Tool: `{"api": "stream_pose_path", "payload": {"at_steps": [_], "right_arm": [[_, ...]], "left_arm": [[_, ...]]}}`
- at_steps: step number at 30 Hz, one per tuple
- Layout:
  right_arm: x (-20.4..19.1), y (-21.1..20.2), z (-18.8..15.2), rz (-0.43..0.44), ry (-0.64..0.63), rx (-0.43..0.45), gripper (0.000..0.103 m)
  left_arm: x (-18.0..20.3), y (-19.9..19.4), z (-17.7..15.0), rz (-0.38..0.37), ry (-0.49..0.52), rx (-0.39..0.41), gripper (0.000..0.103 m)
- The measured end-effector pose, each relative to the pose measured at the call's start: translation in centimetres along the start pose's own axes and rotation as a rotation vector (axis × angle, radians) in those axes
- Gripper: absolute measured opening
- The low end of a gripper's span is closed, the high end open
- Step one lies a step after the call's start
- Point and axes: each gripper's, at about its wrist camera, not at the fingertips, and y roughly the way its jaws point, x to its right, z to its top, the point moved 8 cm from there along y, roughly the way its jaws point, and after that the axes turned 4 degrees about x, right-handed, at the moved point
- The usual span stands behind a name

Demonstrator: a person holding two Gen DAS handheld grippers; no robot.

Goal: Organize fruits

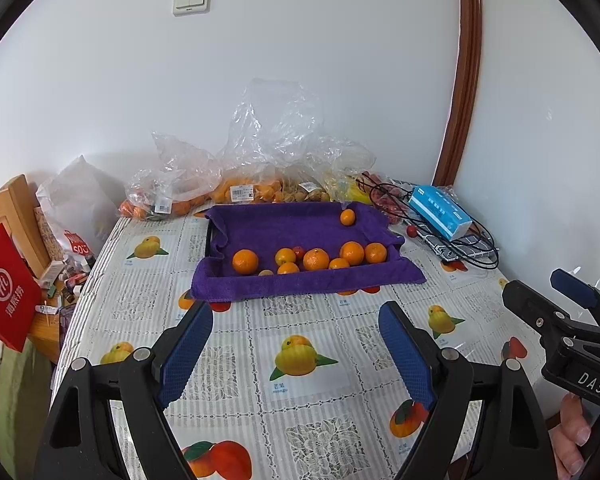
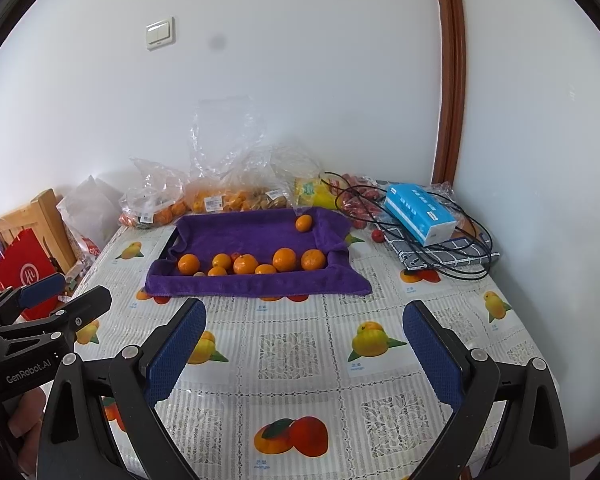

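A tray lined with a purple towel [image 1: 268, 224] [image 2: 240, 236] sits mid-table and holds several oranges [image 1: 316, 259] [image 2: 245, 264]. One orange [image 1: 347, 217] [image 2: 303, 223] lies apart at the tray's far right corner. A small red fruit [image 1: 299, 251] sits among the row. My left gripper [image 1: 296, 316] hangs open above the tablecloth, short of the tray, nothing between its blue pads. My right gripper [image 2: 305, 316] is open too, equally short of the tray. Each gripper shows at the edge of the other's view, held by a hand.
Clear plastic bags of oranges and other fruit [image 1: 244, 190] [image 2: 216, 200] line the wall behind the tray. A blue tissue box [image 1: 440, 210] [image 2: 418, 212] rests on black cables and a checked cloth at the right. A red paper bag [image 1: 4, 296] and wooden chair [image 1: 20, 216] stand left of the table.
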Motion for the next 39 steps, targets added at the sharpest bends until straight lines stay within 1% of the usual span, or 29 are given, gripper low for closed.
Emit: {"api": "stream_pose_path", "payload": {"at_steps": [39], "right_arm": [[-0.51, -0.46, 0.37, 0.003, -0.005, 0.010, 0.098]], "left_arm": [[0.23, -0.49, 0.43, -0.003, -0.002, 0.018, 0.084]]}}
